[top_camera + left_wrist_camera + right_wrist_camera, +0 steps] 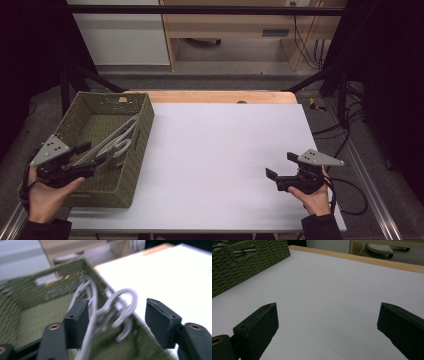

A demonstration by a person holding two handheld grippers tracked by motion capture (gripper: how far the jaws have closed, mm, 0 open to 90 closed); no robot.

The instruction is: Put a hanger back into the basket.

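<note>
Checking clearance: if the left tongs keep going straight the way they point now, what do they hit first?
Likely the grey hangers in the green basket, lying right ahead of the open left tongs; depth is blurred.

white table top, wooden edge strip, grey floor

The left gripper hangs with jaws apart over the green woven basket. Pale grey hangers lie between them, against the basket's wall nearest the white table.

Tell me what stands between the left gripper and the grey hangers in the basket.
Nothing visible does. The left gripper hangs open over the green basket, and the grey hangers lie right between its jaws, pads apart from them.
</note>
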